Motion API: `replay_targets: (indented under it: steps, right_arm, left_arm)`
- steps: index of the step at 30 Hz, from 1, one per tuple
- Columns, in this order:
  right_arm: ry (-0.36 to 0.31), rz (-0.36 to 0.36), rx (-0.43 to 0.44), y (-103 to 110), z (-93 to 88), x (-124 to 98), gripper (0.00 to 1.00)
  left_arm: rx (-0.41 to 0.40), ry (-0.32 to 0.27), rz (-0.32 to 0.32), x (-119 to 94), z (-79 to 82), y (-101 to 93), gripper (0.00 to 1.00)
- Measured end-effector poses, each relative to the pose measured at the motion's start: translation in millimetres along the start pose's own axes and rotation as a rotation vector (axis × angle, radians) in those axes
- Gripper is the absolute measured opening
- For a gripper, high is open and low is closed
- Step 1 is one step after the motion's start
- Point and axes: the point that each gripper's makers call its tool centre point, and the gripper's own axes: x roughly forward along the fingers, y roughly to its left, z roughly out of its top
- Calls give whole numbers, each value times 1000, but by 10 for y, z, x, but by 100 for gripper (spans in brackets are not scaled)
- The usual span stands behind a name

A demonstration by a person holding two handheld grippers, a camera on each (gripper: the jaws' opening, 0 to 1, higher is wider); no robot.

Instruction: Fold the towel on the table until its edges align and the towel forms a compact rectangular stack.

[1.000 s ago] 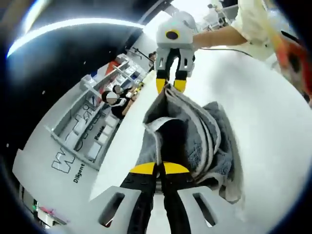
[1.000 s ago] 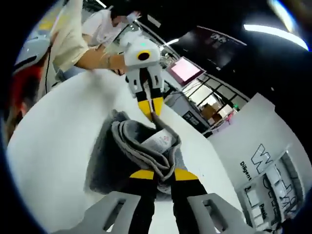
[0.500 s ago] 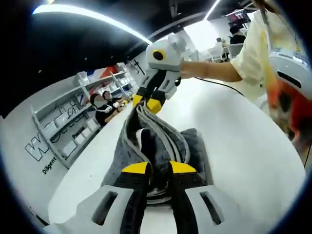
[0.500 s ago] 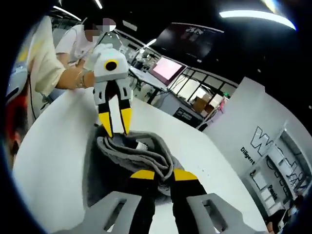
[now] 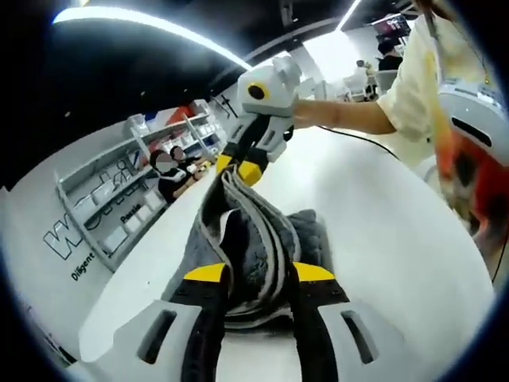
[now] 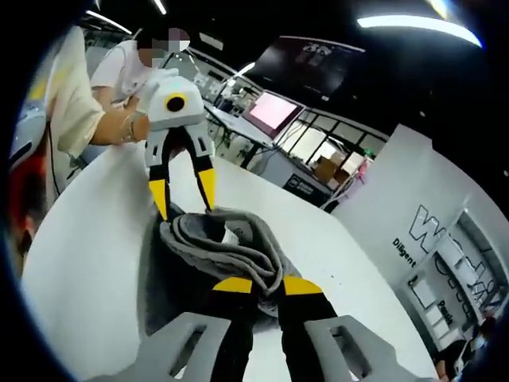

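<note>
Left gripper (image 5: pixel 258 274) fingers now spread, straddling gray towel (image 5: pixel 254 247) on desk (image 5: pixel 398 239); right gripper (image 6: pixel 256 285) apparently clamps towel fold.

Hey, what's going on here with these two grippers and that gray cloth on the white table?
A person is folding a gray towel on a white table with two handheld grippers. The right gripper is shut on one end of the bunched folds. The left gripper has its jaws spread open around the other end. The towel is a loose, bunched pile, not yet a neat rectangle.
</note>
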Motion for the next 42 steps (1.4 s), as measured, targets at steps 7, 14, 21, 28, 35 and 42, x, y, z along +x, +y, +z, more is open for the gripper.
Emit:
replay_targets:
  steps: [7,14,21,28,35,42]
  right_arm:
    - [-3,6,-3,45,23,-10,6]
    - [3,6,-9,67,29,-20,6]
    - [7,15,-18,118,40,-15,6]
    - [9,18,-21,127,38,-27,6]
    - [3,23,-21,144,28,-48,6]
    - [-16,28,-10,122,45,-88,6]
  left_arm:
    - [83,71,66,38,-76,39,34]
    - [77,45,115,8,-9,52,35]
    - [111,112,162,61,-112,41,39]
    - [103,146,196,39,-170,98,36]
    - [81,155,199,3,-184,153,27]
    - [-13,111,185,-54,-121,244,14]
